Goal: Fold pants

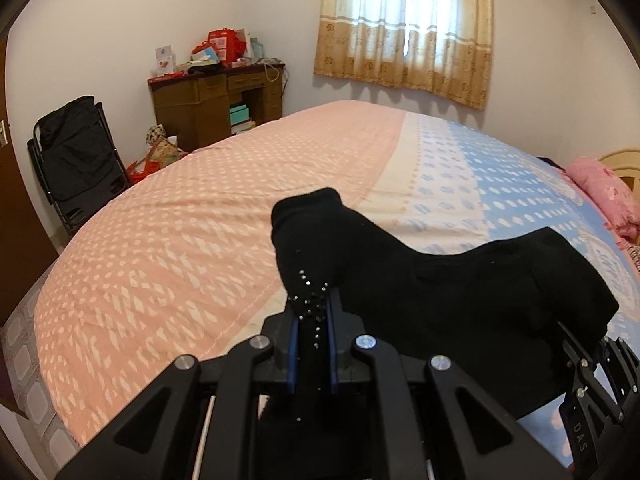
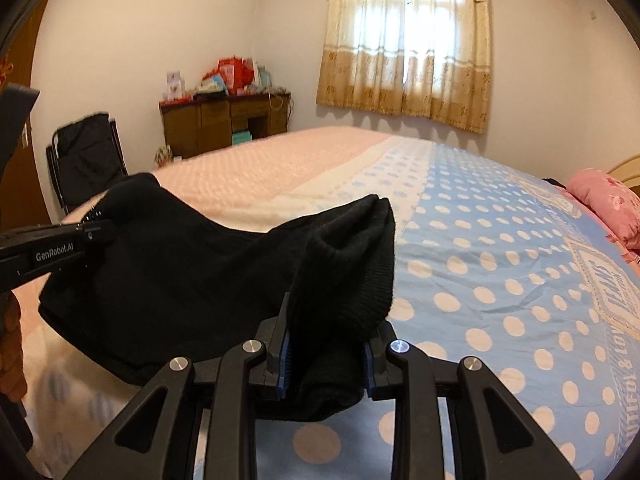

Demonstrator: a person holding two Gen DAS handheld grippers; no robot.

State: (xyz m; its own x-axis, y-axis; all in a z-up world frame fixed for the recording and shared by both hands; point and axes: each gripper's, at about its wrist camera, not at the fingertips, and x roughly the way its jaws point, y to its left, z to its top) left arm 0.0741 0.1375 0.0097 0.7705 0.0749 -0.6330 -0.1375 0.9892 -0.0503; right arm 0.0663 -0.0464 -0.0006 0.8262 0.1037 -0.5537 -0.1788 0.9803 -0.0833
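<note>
One bed point(image 1: 180, 240), large, covered by a sheet half pink with pale dashes and half blue with white polka dots; a cream band separates the halves. Its broad surface lies open beyond the garment on all far sides, running back toward the curtained window point(image 1: 404, 28).

One desk point(image 1: 216, 100), brown wood, against the far wall, its top crowded with red boxes and cards.

One folding chair point(image 1: 76, 156), black, beside the desk near the bed's far left corner.

One pink pillow point(image 1: 608, 196), at the bed's right edge.

One pair of black pants point(image 1: 440, 300), knit fabric, ribbed at the edge, small rhinestones scattered on one part. Lifted above the near edge of the bed and strung between both tools, sagging in the middle, two bunched corners standing up past the jaws.

One left hand-held gripper point(image 1: 313, 320), jaws narrow, clamped on the rhinestone-studded portion of the pants.

One right hand-held gripper point(image 2: 326, 344), jaws somewhat apart around a thicker wad of the ribbed edge, gripping it.
</note>
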